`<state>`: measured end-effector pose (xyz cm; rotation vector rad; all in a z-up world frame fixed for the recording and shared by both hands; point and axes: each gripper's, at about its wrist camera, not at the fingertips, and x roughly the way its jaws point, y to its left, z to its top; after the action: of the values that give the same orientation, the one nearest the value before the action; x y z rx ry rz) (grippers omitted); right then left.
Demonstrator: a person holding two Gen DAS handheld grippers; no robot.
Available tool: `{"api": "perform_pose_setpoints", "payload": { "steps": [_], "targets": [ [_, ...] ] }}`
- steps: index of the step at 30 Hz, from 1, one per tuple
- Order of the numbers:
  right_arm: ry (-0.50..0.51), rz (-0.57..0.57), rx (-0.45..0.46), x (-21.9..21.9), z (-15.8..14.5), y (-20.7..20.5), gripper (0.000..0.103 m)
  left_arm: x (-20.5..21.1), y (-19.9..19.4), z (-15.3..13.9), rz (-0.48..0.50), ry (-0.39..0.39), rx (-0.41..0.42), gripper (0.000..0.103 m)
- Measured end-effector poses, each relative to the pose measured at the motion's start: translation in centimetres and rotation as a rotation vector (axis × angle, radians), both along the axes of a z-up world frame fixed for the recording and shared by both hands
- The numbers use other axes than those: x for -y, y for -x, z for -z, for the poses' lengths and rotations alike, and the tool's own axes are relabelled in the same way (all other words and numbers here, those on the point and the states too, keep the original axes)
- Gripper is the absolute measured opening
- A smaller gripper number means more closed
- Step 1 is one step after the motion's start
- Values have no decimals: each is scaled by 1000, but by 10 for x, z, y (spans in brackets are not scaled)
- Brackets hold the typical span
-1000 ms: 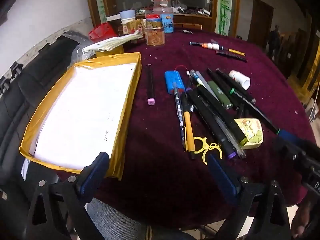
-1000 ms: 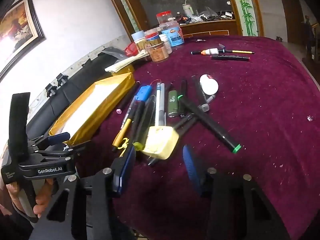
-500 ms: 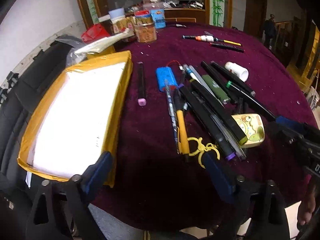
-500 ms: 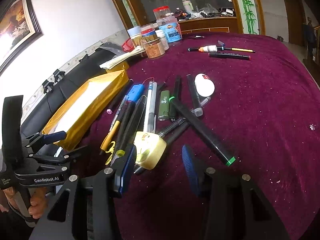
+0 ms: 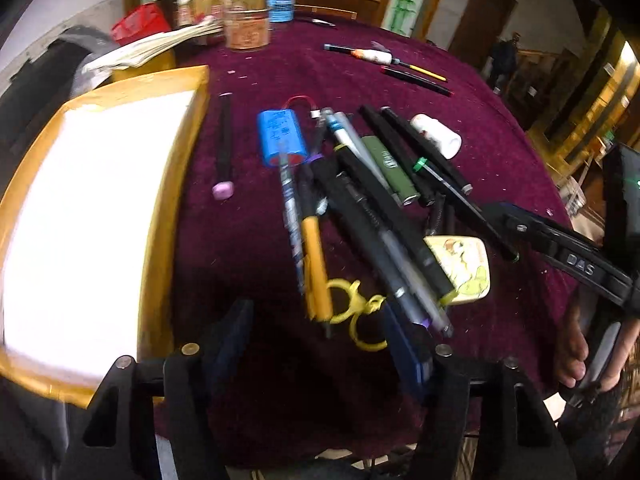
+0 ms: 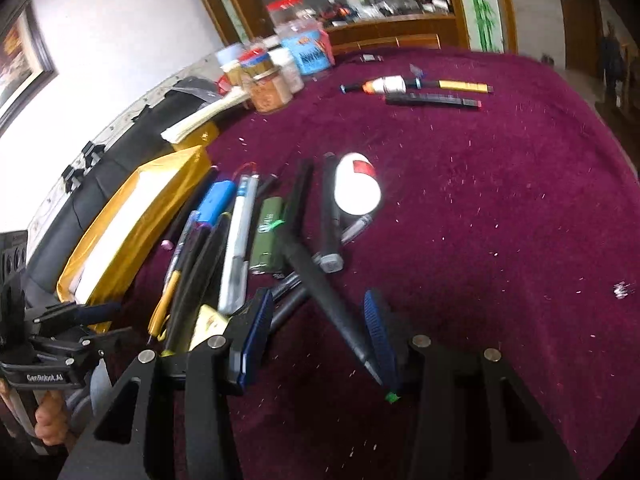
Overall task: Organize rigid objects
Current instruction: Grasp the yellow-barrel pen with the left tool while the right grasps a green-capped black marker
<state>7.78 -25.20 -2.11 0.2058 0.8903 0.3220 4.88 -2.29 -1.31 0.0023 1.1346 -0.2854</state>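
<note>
Blurring smears the pen pile [image 5: 360,216], overlapping barrels hiding one another.

1. Pens and markers [image 5: 360,216] heaped at the middle of the table [image 5: 500,128], overlapping one another.
2. Open box [image 5: 172,184] to the left of the heap, at the table's edge.
3. Lone marker [image 5: 224,148] between box and heap, touching neither.
4. Battery pack [image 5: 282,138] at the heap's far left; small tin [image 5: 468,268] at its near right, partly under the pens.
5. Bottle [image 5: 438,136] lying at the heap's far right.
6. Jars [image 5: 248,24] at the far edge (papers [image 5: 152,46] beside them); two pens [image 5: 400,64] apart at the far right.
</note>
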Motion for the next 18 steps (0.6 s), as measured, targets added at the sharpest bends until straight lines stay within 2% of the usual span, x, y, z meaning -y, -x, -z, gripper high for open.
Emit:
{"api": "perform_pose_setpoints", "payload": {
  "steps": [1, 2, 3, 4, 6, 8, 13, 18],
  "targets": [
    [-8, -4, -19, 0, 3, -5, 47, 4, -6, 4, 11, -10, -27, 63],
    [-4, -9, -30, -1, 6, -8, 47, 5, -7, 7, 18, -16, -53, 56],
    [15, -5, -41, -3, 9, -11, 47, 6, -9, 10, 22, -27, -70, 44],
    [31, -3, -54, -6, 12, -11, 45, 7, -11, 13, 23, -44, -90, 38],
    [75, -16, -60, -14, 15, -6, 26, 1, -9, 14, 4, -17, -102, 13],
    [86, -34, -61, -21, 16, 2, 15, -7, -5, 13, -15, 18, -100, 13],
    [80, -72, -26, -42, 17, 17, 15, -16, 6, 6, -15, 68, -79, 13],
    [82, -55, -17, -45, 17, 16, 15, -7, -6, 22, -9, 18, -75, 13]
  ]
}}
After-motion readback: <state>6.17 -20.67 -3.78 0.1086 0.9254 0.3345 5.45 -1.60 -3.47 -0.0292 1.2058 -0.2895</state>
